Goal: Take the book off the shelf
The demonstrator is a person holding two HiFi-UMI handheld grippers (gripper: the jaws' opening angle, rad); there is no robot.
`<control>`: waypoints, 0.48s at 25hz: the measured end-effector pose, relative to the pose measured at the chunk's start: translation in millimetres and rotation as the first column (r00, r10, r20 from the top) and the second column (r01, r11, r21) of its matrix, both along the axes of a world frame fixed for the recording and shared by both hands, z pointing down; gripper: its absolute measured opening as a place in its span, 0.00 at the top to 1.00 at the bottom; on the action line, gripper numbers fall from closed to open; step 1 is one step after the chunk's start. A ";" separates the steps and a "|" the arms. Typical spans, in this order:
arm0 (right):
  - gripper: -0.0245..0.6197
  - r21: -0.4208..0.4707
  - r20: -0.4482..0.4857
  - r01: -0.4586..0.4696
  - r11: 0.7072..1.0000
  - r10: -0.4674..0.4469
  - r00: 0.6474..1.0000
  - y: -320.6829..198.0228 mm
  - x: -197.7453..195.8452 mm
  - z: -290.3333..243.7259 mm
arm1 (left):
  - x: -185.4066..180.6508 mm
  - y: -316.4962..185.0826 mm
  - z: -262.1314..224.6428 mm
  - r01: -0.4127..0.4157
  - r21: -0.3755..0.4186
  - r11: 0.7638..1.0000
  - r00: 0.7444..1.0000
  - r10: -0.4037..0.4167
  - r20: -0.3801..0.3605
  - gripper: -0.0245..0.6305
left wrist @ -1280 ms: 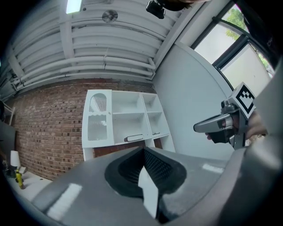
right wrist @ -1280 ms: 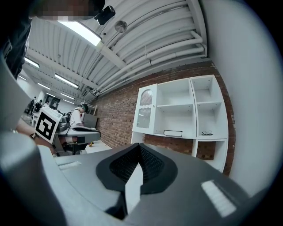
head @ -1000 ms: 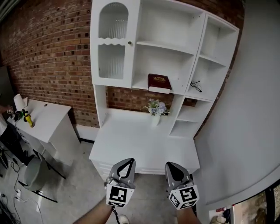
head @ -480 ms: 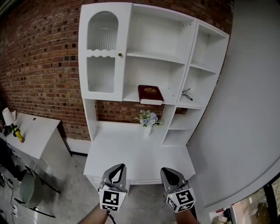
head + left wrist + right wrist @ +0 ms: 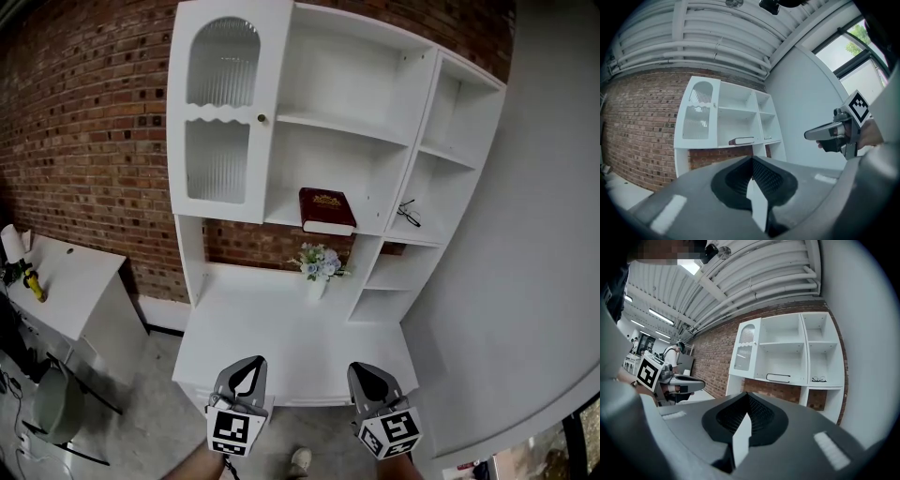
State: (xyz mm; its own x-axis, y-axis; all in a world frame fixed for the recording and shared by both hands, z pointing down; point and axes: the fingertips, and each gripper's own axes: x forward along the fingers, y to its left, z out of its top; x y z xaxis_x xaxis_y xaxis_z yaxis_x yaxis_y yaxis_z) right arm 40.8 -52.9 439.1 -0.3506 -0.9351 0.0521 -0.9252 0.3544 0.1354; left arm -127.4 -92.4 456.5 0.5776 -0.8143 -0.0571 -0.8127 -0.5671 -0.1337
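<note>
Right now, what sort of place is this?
Likely a workshop or studio hall with a staged home corner: bare brick wall, a white shelf unit holding a red book, and a ribbed industrial ceiling with strip lights.

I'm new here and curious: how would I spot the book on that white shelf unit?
Against the brick wall stands a white shelf unit; look in its middle column, lowest open shelf. The book lies flat there alone, dark red with gold on the cover; the next compartment holds only glasses.

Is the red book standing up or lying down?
Lying down. The book lies flat on the shelf, with its front cover facing up.
</note>
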 end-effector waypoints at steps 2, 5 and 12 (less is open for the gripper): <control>0.92 -0.003 0.008 0.011 1.000 -0.011 1.000 -13.7 2.5 1.5 | -1.2 -12.1 -0.9 0.015 -0.002 1.000 1.000 -0.015 0.000 0.96; 0.92 -0.007 0.018 0.024 1.000 -0.024 1.000 -35.3 7.6 4.8 | -2.2 -31.5 2.5 0.034 -0.012 0.999 0.999 -0.034 0.010 0.96; 0.92 -0.033 0.038 0.044 0.998 -0.043 0.998 -88.7 24.3 16.8 | 6.5 -79.3 13.0 0.067 -0.042 0.997 0.998 -0.066 0.017 0.96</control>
State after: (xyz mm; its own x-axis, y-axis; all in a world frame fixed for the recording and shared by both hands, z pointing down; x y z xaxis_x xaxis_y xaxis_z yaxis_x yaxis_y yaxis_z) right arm 65.0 -141.6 455.8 -0.3934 -0.9168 0.0692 -0.9130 0.3984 0.0882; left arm -120.9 -171.8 469.6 0.5225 -0.8525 -0.0130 -0.8469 -0.5172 -0.1232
